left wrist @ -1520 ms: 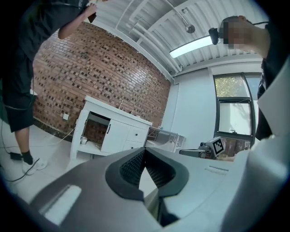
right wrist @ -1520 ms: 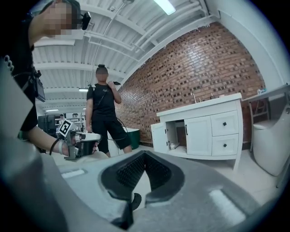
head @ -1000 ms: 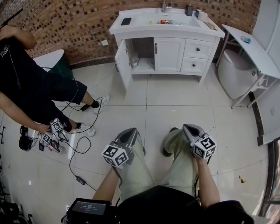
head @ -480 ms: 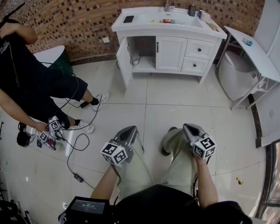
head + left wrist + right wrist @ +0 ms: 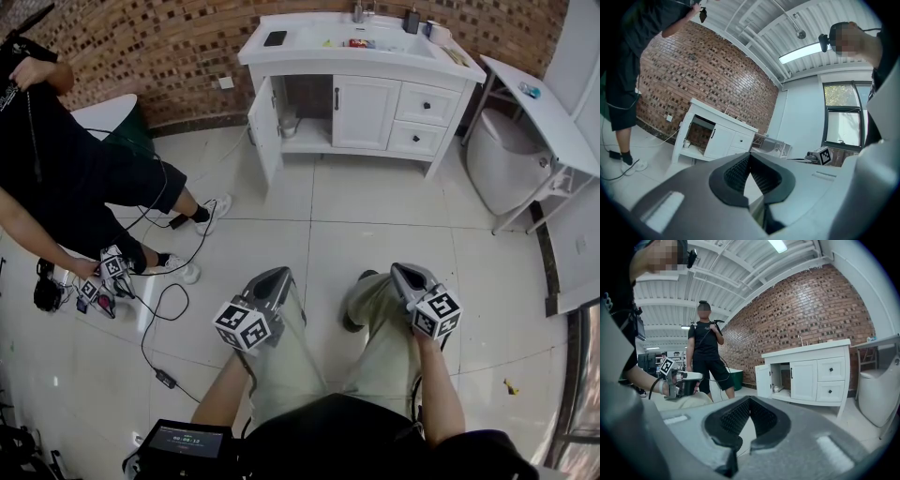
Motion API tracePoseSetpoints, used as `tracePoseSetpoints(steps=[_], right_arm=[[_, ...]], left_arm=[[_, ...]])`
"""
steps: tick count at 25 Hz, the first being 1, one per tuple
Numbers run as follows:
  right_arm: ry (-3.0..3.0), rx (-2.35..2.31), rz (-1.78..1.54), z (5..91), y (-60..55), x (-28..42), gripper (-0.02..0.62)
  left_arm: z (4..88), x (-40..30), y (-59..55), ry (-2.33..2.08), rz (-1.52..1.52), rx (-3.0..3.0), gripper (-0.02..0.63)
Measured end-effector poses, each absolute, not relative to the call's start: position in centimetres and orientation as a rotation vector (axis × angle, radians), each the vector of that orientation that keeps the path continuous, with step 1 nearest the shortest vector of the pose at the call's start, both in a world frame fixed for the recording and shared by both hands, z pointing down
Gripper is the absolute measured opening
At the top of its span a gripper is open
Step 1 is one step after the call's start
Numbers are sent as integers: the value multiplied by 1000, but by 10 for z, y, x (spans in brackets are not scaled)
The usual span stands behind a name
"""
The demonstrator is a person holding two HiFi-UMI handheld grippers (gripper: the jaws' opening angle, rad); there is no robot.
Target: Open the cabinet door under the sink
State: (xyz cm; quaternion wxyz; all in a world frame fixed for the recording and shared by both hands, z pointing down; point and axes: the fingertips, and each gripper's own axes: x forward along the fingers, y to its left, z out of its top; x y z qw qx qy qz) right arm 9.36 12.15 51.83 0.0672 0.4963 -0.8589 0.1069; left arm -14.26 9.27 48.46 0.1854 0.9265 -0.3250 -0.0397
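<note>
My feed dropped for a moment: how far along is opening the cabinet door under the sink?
Looks done: the left door under the sink stands wide open. In hand: nothing; the left gripper and right gripper sit shut and empty over the person's knees, far off. Left: nothing obvious.

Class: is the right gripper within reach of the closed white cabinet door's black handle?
Probably not: the right gripper rests on the person's leg, open tiled floor away from the black handle.

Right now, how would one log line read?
cabinet door: open | left gripper: shut, empty | right gripper: shut, empty
</note>
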Motion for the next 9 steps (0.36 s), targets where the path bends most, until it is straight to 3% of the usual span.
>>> tracePoseSetpoints(steps=[9], right_arm=[[-2587, 1493, 324, 520, 121, 98, -8]], left_arm=[[485, -139, 92, -920, -122, 2610, 15]])
